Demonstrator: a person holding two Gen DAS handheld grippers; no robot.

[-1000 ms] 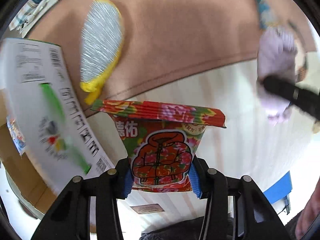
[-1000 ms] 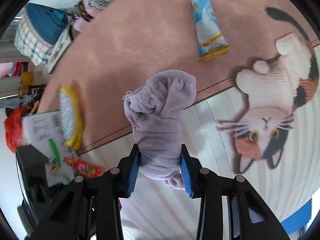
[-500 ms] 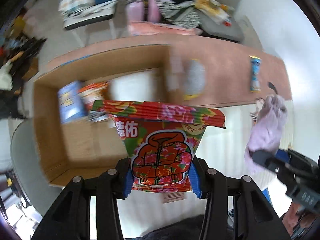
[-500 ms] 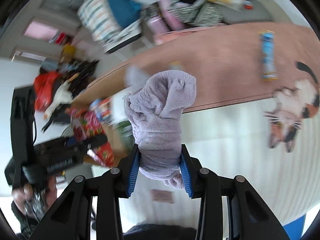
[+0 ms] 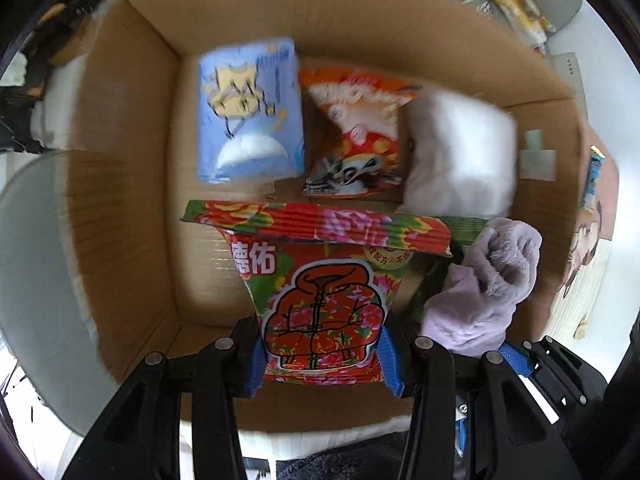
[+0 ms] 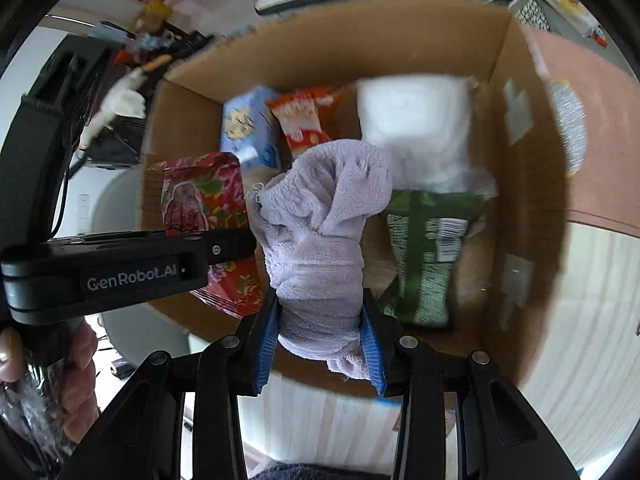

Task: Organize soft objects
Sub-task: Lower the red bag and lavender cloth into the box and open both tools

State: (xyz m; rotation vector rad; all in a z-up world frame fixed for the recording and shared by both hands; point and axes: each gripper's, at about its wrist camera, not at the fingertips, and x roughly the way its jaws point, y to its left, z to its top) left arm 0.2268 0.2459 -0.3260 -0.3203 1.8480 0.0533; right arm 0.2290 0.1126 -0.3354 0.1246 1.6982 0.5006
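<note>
My left gripper [image 5: 322, 354] is shut on a red floral packet [image 5: 320, 304] and holds it above the open cardboard box [image 5: 132, 184]. My right gripper [image 6: 322, 344] is shut on a lilac fluffy cloth [image 6: 320, 232], also over the box [image 6: 328, 48]. The cloth shows at the right of the left wrist view [image 5: 484, 288]. The packet [image 6: 204, 200] and the left gripper's arm show at the left of the right wrist view. Both hang side by side over the box's near half.
Inside the box lie a blue packet [image 5: 250, 112], an orange snack bag [image 5: 356, 132], a white soft pack [image 5: 460, 156] and a green packet [image 6: 428, 248]. A brown mat with a yellow-rimmed silver item [image 6: 568, 128] lies to the right. Clutter stands behind the box.
Both grippers have swung from over the mat and floor to above the open box, carrying the packet and the cloth. The box now fills both views.
</note>
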